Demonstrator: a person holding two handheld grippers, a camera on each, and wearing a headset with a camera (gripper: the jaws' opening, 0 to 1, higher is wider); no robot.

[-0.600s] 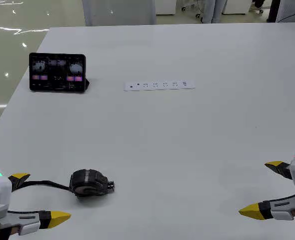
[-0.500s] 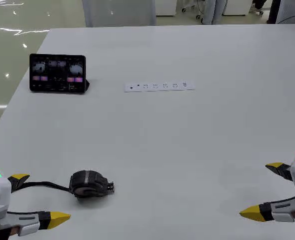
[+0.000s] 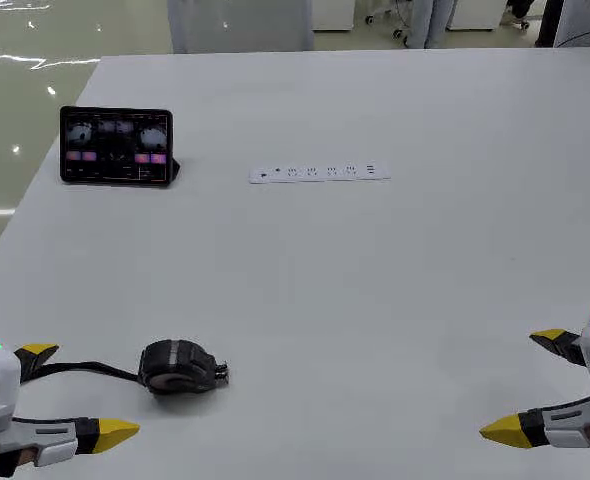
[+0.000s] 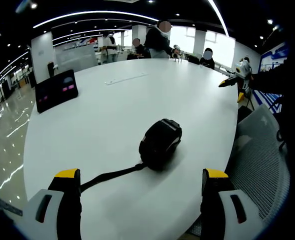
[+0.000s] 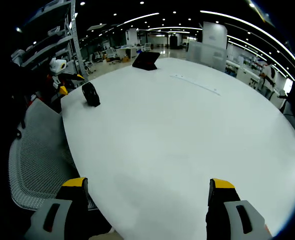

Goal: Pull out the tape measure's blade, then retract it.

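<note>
The left gripper [image 3: 83, 391] and right gripper [image 3: 515, 383] have jaws spread wide and holding nothing, as they did half a second ago; neither has shifted more than a trifle. The round black tape measure [image 3: 178, 366] lies where it lay, just ahead of the left jaws and well apart from the right ones. Its black strap [image 3: 90, 369] trails back towards one left jaw. By my judgement the pull has not begun.

Counted: two grippers, one tape measure, one strap. Farther beyond the jaws on the white bench [image 3: 375, 280] are one dark propped tablet [image 3: 116, 146] and one white power strip [image 3: 319, 172].
</note>
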